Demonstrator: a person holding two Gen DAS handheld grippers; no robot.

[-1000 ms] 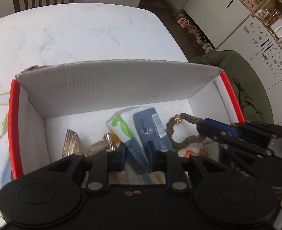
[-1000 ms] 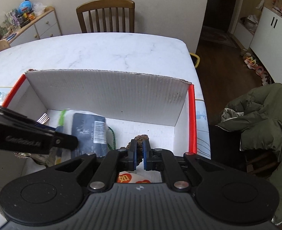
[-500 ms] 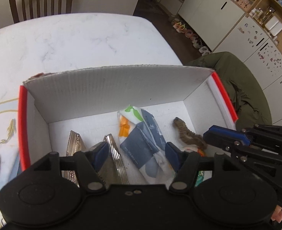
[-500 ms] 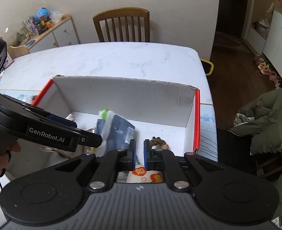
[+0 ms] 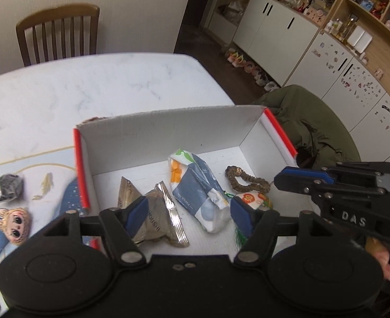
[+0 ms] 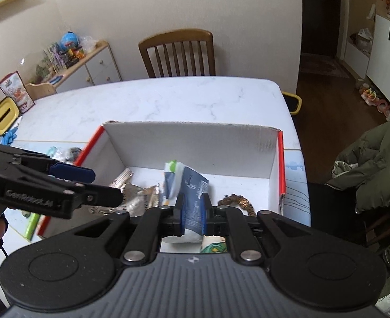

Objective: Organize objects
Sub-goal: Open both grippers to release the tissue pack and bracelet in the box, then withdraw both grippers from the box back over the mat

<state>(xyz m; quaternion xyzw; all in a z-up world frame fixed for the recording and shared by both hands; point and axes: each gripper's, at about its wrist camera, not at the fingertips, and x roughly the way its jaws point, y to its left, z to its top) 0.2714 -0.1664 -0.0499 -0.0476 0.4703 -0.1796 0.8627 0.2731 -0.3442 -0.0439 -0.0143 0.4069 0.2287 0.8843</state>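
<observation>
A white cardboard box [image 5: 168, 129] with red edges stands on the marble table. Inside lie a blue and white tissue packet [image 5: 195, 188], crumpled silver foil packets [image 5: 157, 212], a brown bead bracelet [image 5: 248, 180] and a red-orange packet [image 5: 250, 198]. My left gripper [image 5: 189, 212] hangs wide open above the box's near side, holding nothing. My right gripper [image 5: 277, 180] hovers over the box's right side, clear of the bracelet. In the right wrist view its [image 6: 192, 212] fingers stand a narrow gap apart, and the tissue packet [image 6: 192, 185] shows through from below. The left gripper [image 6: 107, 186] is at the left.
Left of the box, a doll-face item [image 5: 14, 222] and a black wrapped object [image 5: 9, 185] lie on a blue mat. A wooden chair [image 6: 179, 53] stands at the table's far side. A green jacket [image 6: 375, 164] hangs on the right. A yellow container [image 6: 2, 115] sits far left.
My left gripper opened and let the tissue packet drop into the box. The right gripper let go of the bracelet, which now lies in the box. Both grippers pulled up and back.
</observation>
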